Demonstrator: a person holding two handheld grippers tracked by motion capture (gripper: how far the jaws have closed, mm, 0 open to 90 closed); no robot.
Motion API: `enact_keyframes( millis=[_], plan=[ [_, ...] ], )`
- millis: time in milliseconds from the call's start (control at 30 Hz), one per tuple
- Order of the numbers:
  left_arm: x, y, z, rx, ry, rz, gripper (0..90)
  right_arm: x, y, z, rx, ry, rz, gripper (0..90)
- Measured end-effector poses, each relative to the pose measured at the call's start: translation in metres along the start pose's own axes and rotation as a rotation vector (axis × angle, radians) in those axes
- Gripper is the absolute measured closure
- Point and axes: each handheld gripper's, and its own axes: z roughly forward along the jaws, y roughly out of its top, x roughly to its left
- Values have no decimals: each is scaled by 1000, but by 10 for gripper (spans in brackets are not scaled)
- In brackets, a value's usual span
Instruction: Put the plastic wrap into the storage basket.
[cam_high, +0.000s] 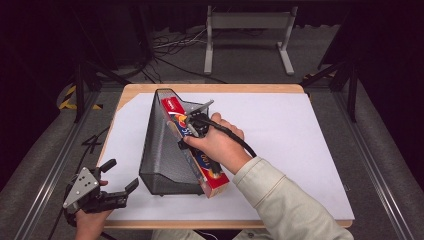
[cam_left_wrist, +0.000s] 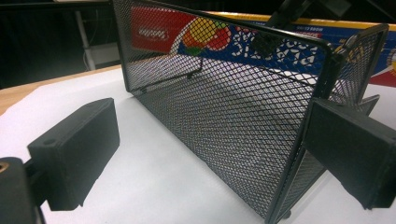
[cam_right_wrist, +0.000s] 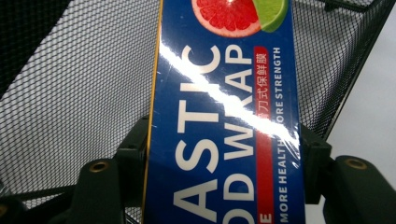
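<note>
Right gripper (cam_high: 192, 131) pinches the wrap box (cam_high: 197, 152) across its width; in the right gripper view both pads sit flush on the box's long edges. The box leans along the open side of the mesh rack (cam_high: 162, 150), far end up against the rack's tall end, near end at the table (cam_high: 310, 150) edge by the rack's low corner. Left gripper (cam_high: 117, 180) is spread, nothing between the pads, resting off the front-left of the table; its own view looks at the rack's mesh wall (cam_left_wrist: 233, 116) with the box (cam_left_wrist: 196, 37) behind it.

Step in hand, as I read it: seating the box in the rack.

To do it well: keep the box parallel to the mesh wall, lower the far end first, and avoid catching a corner on the wire rim. The rack looks light and may slide, so the left gripper could brace its near corner. Let go only once the box rests on the floor of the rack.
</note>
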Motion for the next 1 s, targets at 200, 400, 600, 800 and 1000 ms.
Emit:
enact_keyframes(
  millis=[200, 400, 600, 800, 1000],
  plan=[
    [0, 0, 0, 2, 1, 1, 46, -1, 3, 7, 45, -3, 38, 384],
    [0, 0, 0, -1, 1, 1, 46, 1, 5, 15, 83, -33, 46, 384],
    [1, 0, -1, -2, 4, 2, 47, 4, 9, 21, 111, -57, 47, 384],
    [1, 0, -1, -2, 3, 4, 47, 6, 12, 26, 143, -72, 48, 383],
    [1, 0, -1, -3, 7, 7, 47, 5, 14, 30, 171, -74, 52, 383]
  ],
)
